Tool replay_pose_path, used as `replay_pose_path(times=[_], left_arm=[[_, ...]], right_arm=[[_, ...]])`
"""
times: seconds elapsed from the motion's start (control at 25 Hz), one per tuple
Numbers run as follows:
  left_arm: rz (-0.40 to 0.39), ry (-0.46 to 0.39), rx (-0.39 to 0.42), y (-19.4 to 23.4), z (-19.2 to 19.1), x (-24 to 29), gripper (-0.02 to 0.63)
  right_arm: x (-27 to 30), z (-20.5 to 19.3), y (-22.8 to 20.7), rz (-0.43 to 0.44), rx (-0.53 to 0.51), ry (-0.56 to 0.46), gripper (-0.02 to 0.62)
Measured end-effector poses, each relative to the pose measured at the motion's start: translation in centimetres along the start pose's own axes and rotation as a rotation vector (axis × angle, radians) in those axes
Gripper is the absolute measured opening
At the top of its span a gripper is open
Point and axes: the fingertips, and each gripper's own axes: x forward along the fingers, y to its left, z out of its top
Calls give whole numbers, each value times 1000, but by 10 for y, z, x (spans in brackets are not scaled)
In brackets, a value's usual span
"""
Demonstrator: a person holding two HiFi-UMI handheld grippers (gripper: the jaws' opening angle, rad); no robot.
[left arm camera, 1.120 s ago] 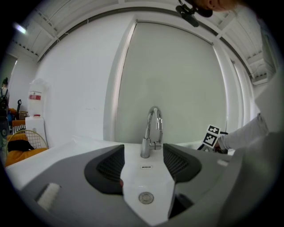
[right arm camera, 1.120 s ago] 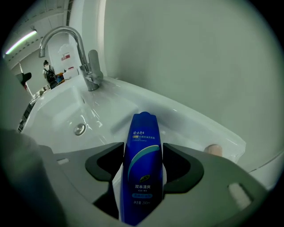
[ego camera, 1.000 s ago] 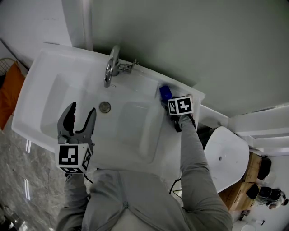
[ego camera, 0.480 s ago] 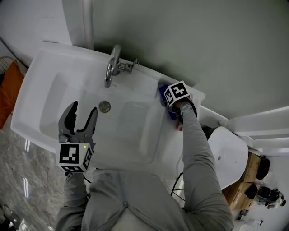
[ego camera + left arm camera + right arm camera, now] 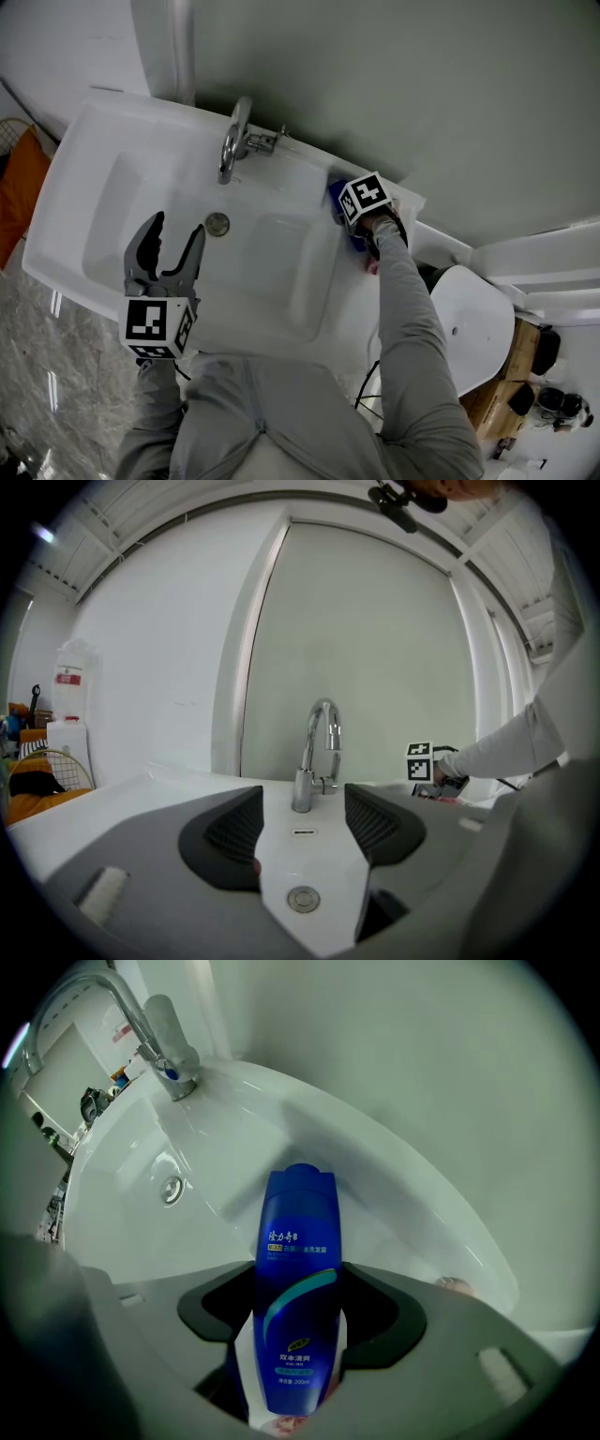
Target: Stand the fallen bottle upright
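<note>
A blue bottle [image 5: 298, 1269] with a printed label lies along my right gripper [image 5: 298, 1283], filling the gap between the dark pads [image 5: 380, 1312]. The jaws have just been opening, and the bottle is still between them, touched on both sides. From the head view, that gripper [image 5: 352, 221] points down at the sink's back right ledge, with its marker cube covering most of the bottle [image 5: 337, 199]. My left gripper [image 5: 175, 231] hovers over the basin, open and empty, its jaws [image 5: 303, 822] facing the faucet.
The white sink [image 5: 94, 169] has a chrome faucet [image 5: 234, 141] at the back and a drain [image 5: 217, 223] in the basin. The wall rises close behind the ledge. A white round lid [image 5: 469, 328] sits to the right and an orange object [image 5: 19, 187] to the left.
The right gripper has tilted and shifted slightly up and left over the ledge, now covering more of the blue bottle. The left gripper has stayed put.
</note>
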Motion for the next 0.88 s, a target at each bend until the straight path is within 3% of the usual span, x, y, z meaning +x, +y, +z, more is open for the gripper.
replay_pose_path(times=[0.44,0.88], left_arm=[[-2,-15,2,2,4,-3,311],[-32,-36,17,-5,12,-3,311]], right_arm=[[-8,-2,1,-39,-18,-72,276],[-47,3,5,-8,154,-347,275]])
